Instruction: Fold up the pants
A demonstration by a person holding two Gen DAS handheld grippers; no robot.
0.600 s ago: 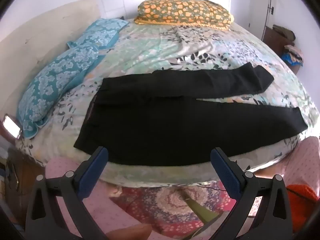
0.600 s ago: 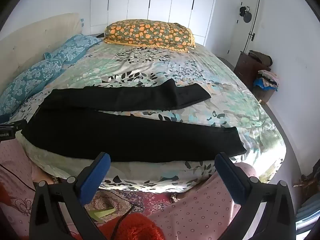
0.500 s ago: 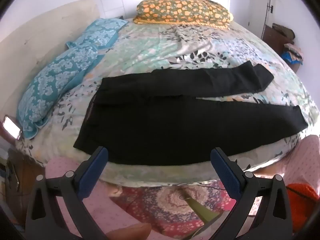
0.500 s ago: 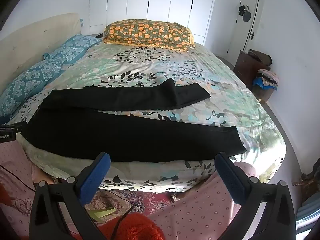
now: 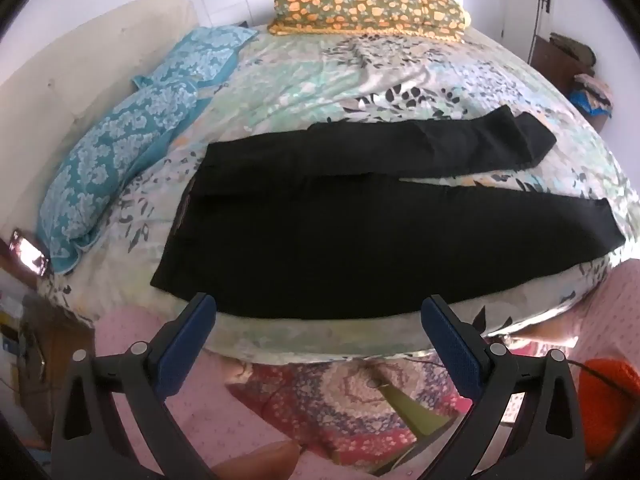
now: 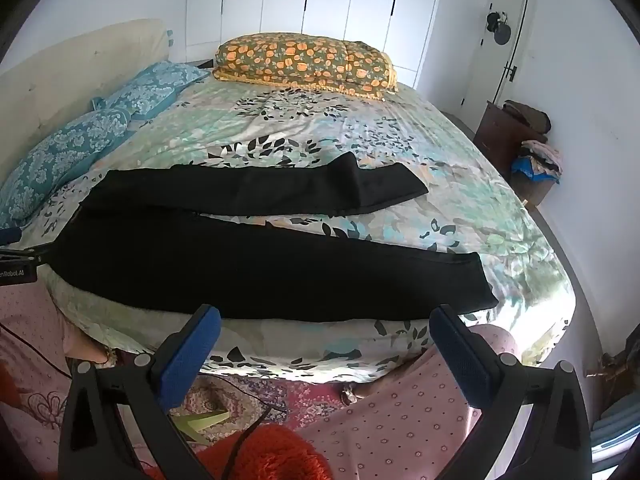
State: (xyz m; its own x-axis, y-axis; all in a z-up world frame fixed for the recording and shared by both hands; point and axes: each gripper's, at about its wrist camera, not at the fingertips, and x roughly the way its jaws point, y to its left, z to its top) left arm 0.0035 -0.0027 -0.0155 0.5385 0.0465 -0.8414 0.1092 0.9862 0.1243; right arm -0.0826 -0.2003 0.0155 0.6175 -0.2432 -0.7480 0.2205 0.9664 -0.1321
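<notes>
Black pants (image 5: 340,224) lie flat across the near part of the bed (image 5: 320,76), waistband to the left, both legs spread apart toward the right. The far leg's end is folded back on itself. The pants also show in the right wrist view (image 6: 260,264). My left gripper (image 5: 320,312) is open and empty, held just off the bed's near edge by the waist and seat. My right gripper (image 6: 324,324) is open and empty, held off the near edge by the near leg's lower part.
Blue patterned pillows (image 5: 120,152) lie along the left by a cream headboard. An orange floral pillow (image 5: 368,12) sits at the far side. A phone (image 5: 28,256) lies at the left corner. A dark cabinet with clothes (image 6: 520,136) stands at right. A patterned rug (image 5: 340,400) lies below.
Both grippers have crept slightly closer to the bed's near edge. The pants have not moved and both grippers stay open.
</notes>
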